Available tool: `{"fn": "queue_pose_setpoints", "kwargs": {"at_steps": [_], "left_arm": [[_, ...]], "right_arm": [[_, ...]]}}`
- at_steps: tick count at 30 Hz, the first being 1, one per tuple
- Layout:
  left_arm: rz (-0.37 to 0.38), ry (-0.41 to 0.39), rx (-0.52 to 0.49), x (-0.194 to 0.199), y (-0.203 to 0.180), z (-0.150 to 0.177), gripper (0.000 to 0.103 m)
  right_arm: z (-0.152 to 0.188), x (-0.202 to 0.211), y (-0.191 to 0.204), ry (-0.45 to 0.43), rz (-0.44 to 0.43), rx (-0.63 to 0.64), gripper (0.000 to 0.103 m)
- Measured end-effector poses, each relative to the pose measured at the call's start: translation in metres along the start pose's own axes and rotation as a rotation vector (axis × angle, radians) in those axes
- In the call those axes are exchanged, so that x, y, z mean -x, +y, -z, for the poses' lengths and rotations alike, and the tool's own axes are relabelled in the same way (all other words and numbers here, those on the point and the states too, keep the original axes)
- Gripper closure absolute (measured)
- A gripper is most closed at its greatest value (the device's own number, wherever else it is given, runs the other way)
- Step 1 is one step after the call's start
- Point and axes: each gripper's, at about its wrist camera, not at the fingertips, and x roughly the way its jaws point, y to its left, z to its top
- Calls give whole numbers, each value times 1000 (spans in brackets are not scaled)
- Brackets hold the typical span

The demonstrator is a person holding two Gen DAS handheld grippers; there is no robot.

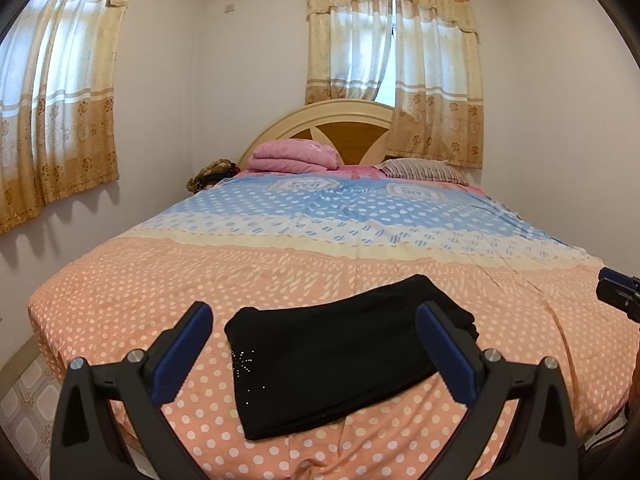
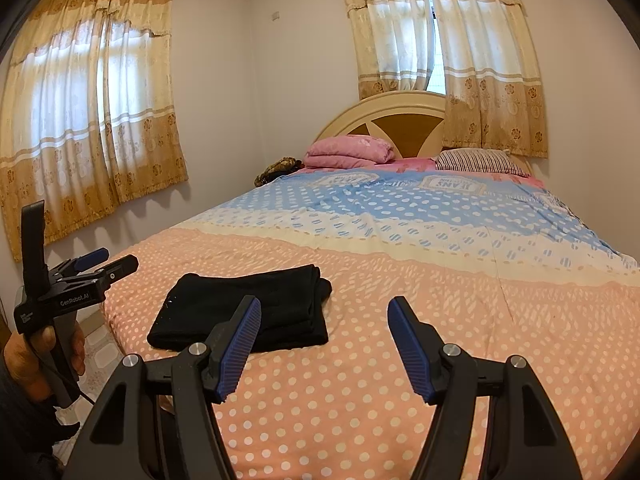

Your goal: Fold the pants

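Now the bed (image 1: 120, 280) carries the folded black pants (image 1: 340, 352) near its foot edge; both hand-held grippers, left hand-held gripper (image 1: 316, 344) and right hand-held gripper (image 2: 325, 342), hover tilted downward before the pants, jaws apart, gripping nothing

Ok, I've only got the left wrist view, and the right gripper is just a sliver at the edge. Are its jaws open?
Observer: Yes. The right gripper is open with nothing between its jaws.
Operator: What's under it?
Observer: Mostly the dotted bedspread, just right of the folded pants.
Operator: And my left gripper from that side?
Observer: The left gripper is left of the pants, clear of them, with a hand on its handle.
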Motion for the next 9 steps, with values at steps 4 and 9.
{"fn": "queue_pose_setpoints", "kwargs": {"at_steps": [4, 9], "left_arm": [[10, 4, 4, -1, 2, 2, 0], [11, -2, -8, 0, -1, 3, 0]], "right_arm": [[1, 0, -1, 1, -1, 2, 36], [1, -1, 0, 2, 0, 1, 36]]}}
